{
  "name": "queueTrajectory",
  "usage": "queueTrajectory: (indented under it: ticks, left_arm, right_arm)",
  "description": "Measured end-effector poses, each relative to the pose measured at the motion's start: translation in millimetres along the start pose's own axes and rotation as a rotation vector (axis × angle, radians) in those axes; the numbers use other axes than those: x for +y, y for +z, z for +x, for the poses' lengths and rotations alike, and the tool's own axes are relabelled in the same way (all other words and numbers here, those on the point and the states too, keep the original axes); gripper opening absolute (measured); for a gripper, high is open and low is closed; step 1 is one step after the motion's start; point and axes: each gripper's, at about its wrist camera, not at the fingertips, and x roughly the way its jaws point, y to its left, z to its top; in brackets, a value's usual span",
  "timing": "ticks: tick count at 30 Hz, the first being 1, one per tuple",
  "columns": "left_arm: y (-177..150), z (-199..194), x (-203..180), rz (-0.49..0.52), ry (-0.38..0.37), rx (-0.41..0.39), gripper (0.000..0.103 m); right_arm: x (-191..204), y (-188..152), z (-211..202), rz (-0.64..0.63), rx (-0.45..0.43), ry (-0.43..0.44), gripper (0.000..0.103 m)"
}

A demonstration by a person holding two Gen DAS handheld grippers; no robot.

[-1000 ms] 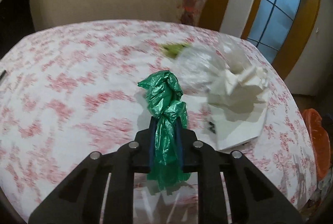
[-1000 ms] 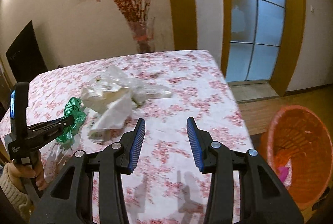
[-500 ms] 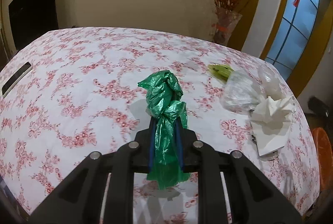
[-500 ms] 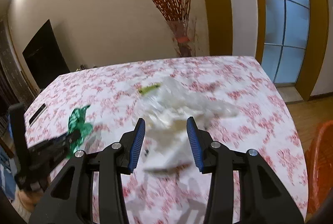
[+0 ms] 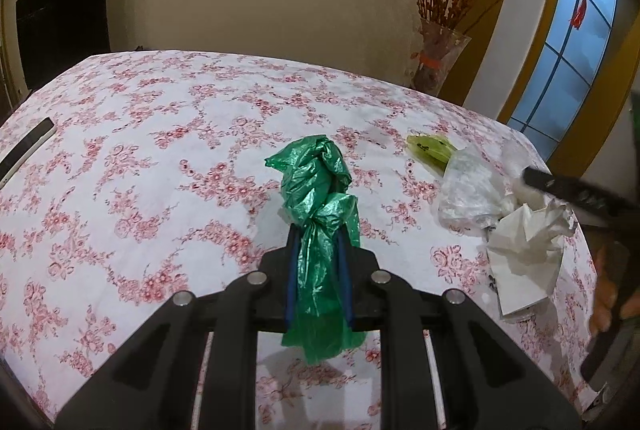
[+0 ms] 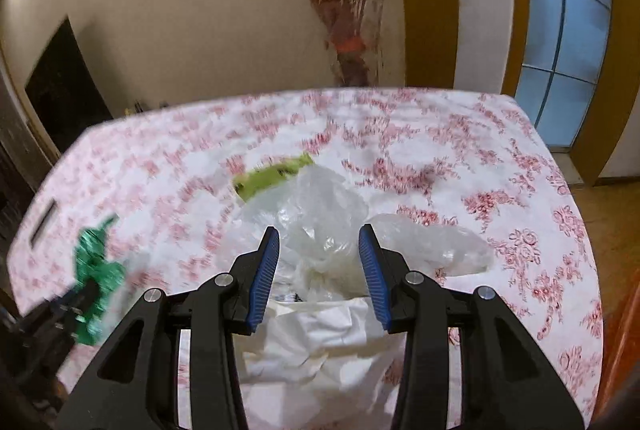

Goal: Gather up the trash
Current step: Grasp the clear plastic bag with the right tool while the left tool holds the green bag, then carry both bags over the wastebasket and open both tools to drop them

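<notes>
Left gripper (image 5: 318,258): I had it clamped on the green bag (image 5: 316,198), above the table (image 5: 140,150).
Right gripper (image 6: 318,270): spread apart over the clear plastic (image 6: 316,214); the paper (image 6: 320,342) beneath partly hidden.
Green scrap (image 6: 272,176): behind the plastic, blurred.

We scan both views and find nothing we can read: no words, labels, brand names, numbers or signs. The white paper (image 5: 524,262) at the right of the surface (image 5: 160,158) carries small dark marks along its lower left edge, but they are too small and blurred for us to make out as letters. The yellow-green scrap (image 5: 430,150) shows dark specks, not print. From the right wrist, everything on the surface is smeared by motion, so no lettering comes through there either.
</notes>
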Motion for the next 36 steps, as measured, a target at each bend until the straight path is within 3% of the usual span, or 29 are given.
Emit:
queueTrajectory:
  ticks: [1,2,4,13,21,36]
  left_arm:
    - [0.4,0.9,-2.0,0.004,-0.002,0.001,0.018]
    - [0.7,1.6,-3.2,0.007,-0.004,0.001,0.018]
    - [0.9,1.6,-7.0,0.014,-0.007,0.000,0.018]
    - [3.1,-5.5,-23.5,0.023,-0.034,-0.010,0.018]
    - [8.1,-19.3,-44.8,0.053,-0.079,-0.030,0.018]
    - [2.8,-55.8,-152.3,0.176,-0.255,-0.055,0.018]
  right_arm:
    - [-0.2,-0.7,2.2,-0.012,-0.003,-0.024,0.021]
    - [-1.3,-0.5,1.8,-0.013,-0.004,-0.023,0.009]
    - [-7.9,1.2,-7.3,0.011,-0.033,-0.011,0.004]
    - [-22.9,4.8,-37.8,0.017,-0.127,-0.007,0.002]
    - [-62.2,-4.6,-79.4,0.091,-0.184,-0.024,0.002]
    - [-107.9,-42.8,-159.4,0.140,-0.271,-0.028,0.002]
